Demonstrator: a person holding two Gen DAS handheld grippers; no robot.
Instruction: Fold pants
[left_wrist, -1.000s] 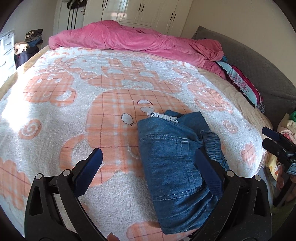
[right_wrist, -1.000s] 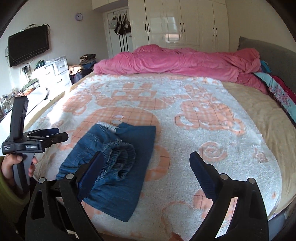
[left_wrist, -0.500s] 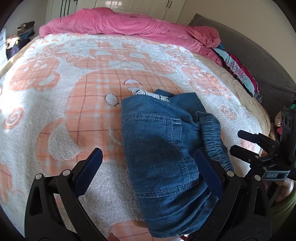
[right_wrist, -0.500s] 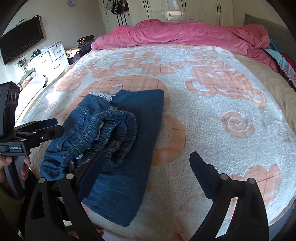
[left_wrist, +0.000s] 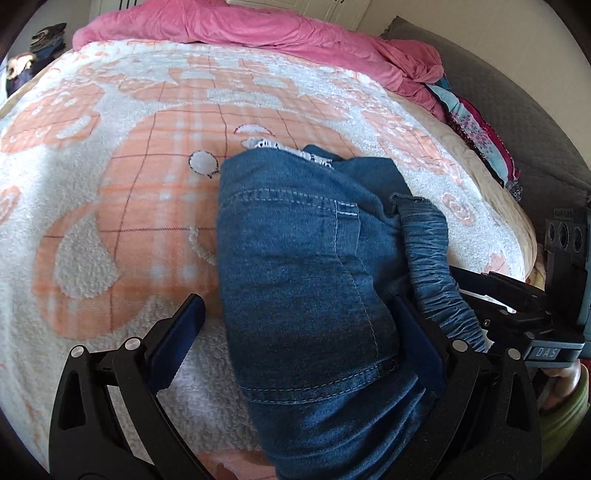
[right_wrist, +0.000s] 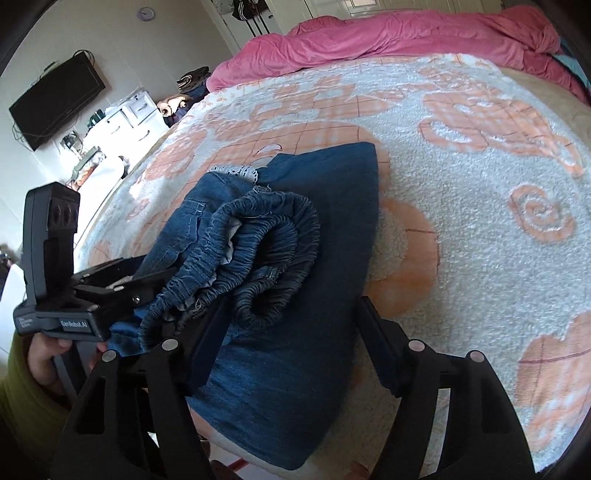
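The folded blue denim pants (left_wrist: 306, 280) lie near the front edge of the bed, on the white fleece blanket with orange checked cartoon shapes (left_wrist: 122, 206), with their gathered elastic waistband (right_wrist: 266, 251) bunched up on the side toward the right tool. Compared with a second ago, both cameras sit lower and closer to the cloth, so the pants fill far more of each view and the white wardrobe doors have dropped out of the left wrist view. The left tool (left_wrist: 299, 343) stands with its two dark blue padded fingers (left_wrist: 177, 343) wide apart, one on the blanket side and one over the denim, with the folded stack between them but not pinched, the same spread as before. The right tool (right_wrist: 291, 347) straddles the nearer end of the pants; its jaws are closing and stand narrower than a second ago, with the denim between them, though it is hard to tell from this angle whether the pads already press on the cloth. In the right wrist view the left tool now reaches in beside the waistband, where earlier it hung well clear of the pants. The crumpled pink duvet (right_wrist: 388, 37) lies across the far end of the bed as before.
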